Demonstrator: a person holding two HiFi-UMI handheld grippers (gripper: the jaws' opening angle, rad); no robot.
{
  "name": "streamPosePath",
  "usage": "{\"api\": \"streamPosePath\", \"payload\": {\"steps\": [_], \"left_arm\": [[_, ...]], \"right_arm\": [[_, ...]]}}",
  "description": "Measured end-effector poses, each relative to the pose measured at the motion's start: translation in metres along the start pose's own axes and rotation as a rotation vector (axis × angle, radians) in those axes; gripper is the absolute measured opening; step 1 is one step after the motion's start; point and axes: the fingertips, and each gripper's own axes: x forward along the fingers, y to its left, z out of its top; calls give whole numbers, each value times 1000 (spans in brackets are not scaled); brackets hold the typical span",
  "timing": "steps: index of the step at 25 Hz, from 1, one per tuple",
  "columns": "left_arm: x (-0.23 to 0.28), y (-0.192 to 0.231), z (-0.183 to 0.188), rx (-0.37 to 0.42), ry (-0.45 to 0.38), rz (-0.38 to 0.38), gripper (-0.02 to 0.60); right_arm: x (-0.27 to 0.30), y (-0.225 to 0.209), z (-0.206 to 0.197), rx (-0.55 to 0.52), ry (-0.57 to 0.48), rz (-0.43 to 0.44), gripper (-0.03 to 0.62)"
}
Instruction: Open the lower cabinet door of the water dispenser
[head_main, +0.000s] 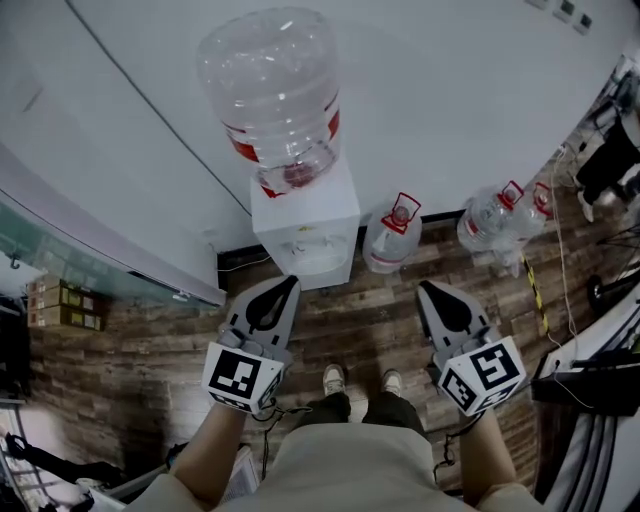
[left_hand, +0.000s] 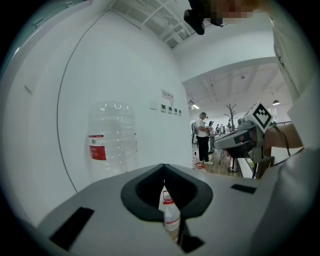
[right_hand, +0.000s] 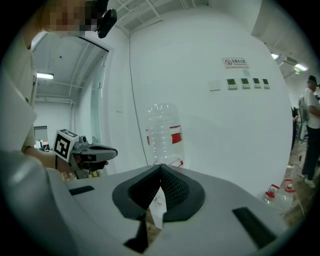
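Note:
The white water dispenser (head_main: 305, 225) stands against the wall with a large clear bottle (head_main: 272, 85) upside down on top. From above I see only its top and tap ledge; the lower cabinet door is hidden. My left gripper (head_main: 290, 284) is shut and empty, its tip just short of the dispenser's front left corner. My right gripper (head_main: 424, 290) is shut and empty too, and is off to the right of the dispenser, over the wooden floor. In the left gripper view the jaws (left_hand: 164, 167) meet, with the bottle (left_hand: 112, 142) up to the left. The right gripper (right_hand: 160, 167) points toward the bottle (right_hand: 164, 132).
A spare water jug with a red handle (head_main: 392, 235) stands right beside the dispenser, and more jugs (head_main: 495, 215) stand further right. Cables and stands crowd the right edge. A glass partition (head_main: 60, 250) runs along the left. My feet (head_main: 335, 378) are on the wooden floor.

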Motion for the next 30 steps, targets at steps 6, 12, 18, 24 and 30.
{"api": "streamPosePath", "payload": {"steps": [6,12,18,24,30], "left_arm": [[23,-2,-14,56,31,50,6],[54,8,-19,33,25,150,6],[79,-5,-42,5,22,202,6],[91,-3,-83,-17,56,238,6],[101,16,-134,-52,-14,277,6]], "right_arm": [[11,-44,-10,14,-23,14,6],[32,-87,-19,-8,-43,68,21],[64,-114,-36,3,-56,129,71],[112,-118,-78,-22,-27,216,152],[169,-118,-140,-24,-7,246,193]]}}
